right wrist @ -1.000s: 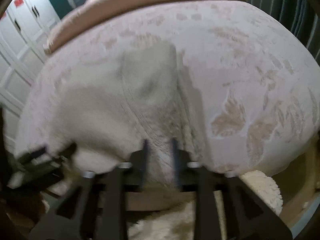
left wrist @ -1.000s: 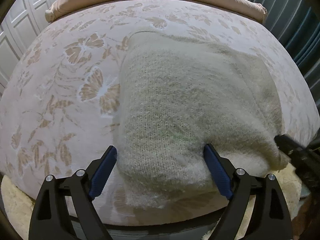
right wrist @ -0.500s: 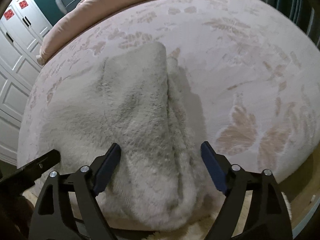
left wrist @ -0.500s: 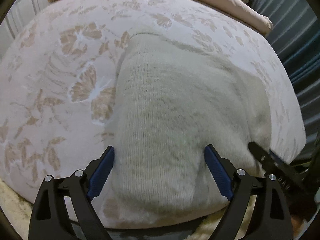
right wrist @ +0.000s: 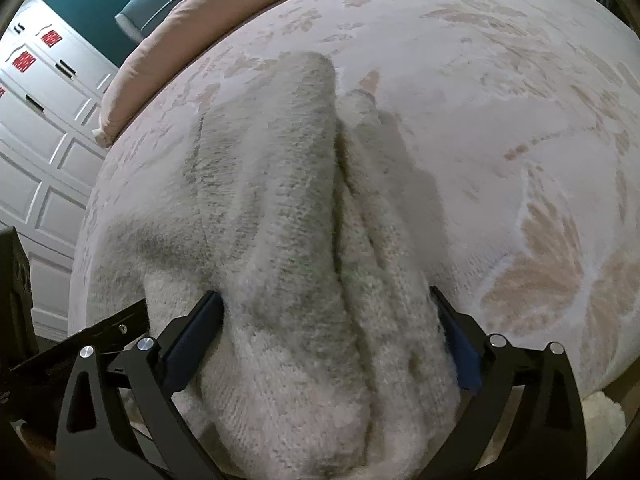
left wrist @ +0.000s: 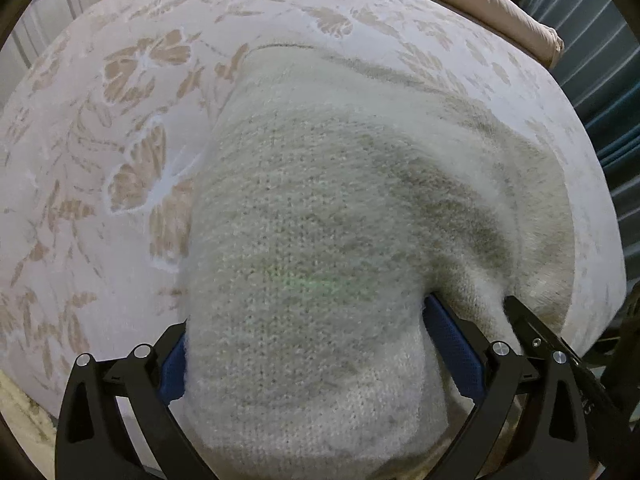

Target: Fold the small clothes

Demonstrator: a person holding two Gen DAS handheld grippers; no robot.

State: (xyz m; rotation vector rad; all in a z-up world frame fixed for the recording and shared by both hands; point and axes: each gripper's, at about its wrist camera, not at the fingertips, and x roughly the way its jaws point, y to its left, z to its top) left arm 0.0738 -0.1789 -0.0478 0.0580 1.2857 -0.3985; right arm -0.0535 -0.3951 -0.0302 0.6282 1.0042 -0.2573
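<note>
The fuzzy cream knitted sweater [left wrist: 320, 240] lies bunched on the pale pink bedspread with tan leaf and flower print [left wrist: 100, 152], its near end right at the bed's near edge and hanging a little over it. From the right wrist view the same knit [right wrist: 288, 240] shows a deep lengthwise fold down its middle, one thick layer lapped over another, running away toward the far side of the bed.

The left gripper [left wrist: 308, 356] has its jaws spread wide, and they have just been opening; the sweater's near end sits between the blue pads [left wrist: 454, 344], filling the gap and brushing them, but not squeezed. The right gripper [right wrist: 328, 340] has just been opening too, jaws now wide apart with the folded ridge of knit lying between them, blue pads [right wrist: 192, 340] against the wool's sides without pinching it. In the left view the right tool's black finger [left wrist: 536, 332] shows at the sweater's right side.

Beyond it all, a peach rolled pillow [right wrist: 160, 52] lines the far edge, white panelled cupboard doors [right wrist: 44, 152] stand at the left, and a fluffy cream rug [right wrist: 604, 416] peeks out below the near edge.
</note>
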